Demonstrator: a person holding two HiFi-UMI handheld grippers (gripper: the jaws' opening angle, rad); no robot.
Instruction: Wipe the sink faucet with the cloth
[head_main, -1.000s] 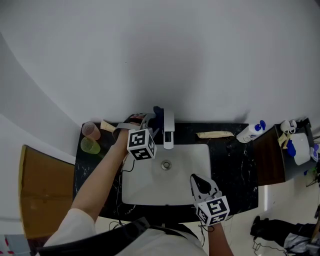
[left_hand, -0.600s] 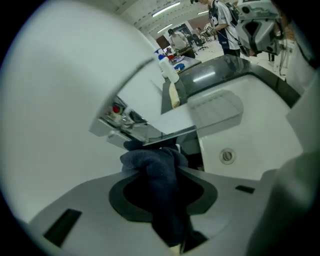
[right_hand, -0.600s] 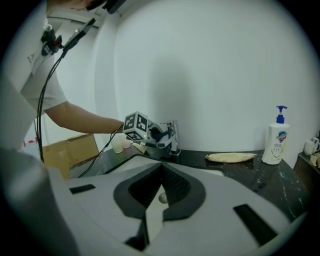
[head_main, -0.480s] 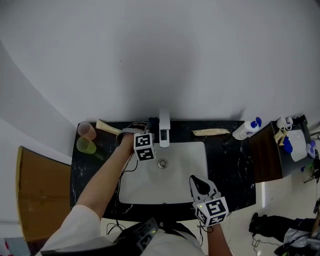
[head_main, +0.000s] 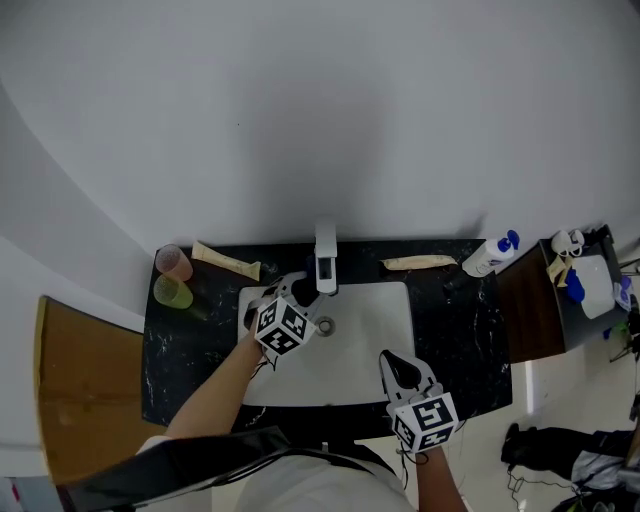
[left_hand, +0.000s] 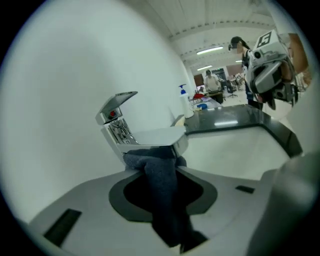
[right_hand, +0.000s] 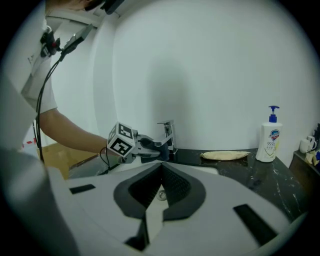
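A black, white-veined stone worktop (head_main: 462, 340) runs along a plain white wall (head_main: 330, 110). A white rectangular sink (head_main: 375, 335) is sunk into its middle, with a chrome faucet (head_main: 326, 258) at the sink's back edge. At the worktop's left end stand a pink cup (head_main: 176, 262) and a green cup (head_main: 173, 292). A soap bottle with a blue pump (head_main: 490, 260) stands at the right end, beside a dark brown stand (head_main: 540, 312). The left gripper (head_main: 302, 297) reaches over the sink's back left corner to the faucet, clenched on the cloth (left_hand: 161, 185) — a dark blue-grey, soft, fuzzy strip bunched between the jaws. The cloth's upper end presses against the underside of the faucet's flat spout. The right gripper (head_main: 393, 360) hovers over the sink's front edge, well apart from the faucet — its jaws are closed together with nothing between them.
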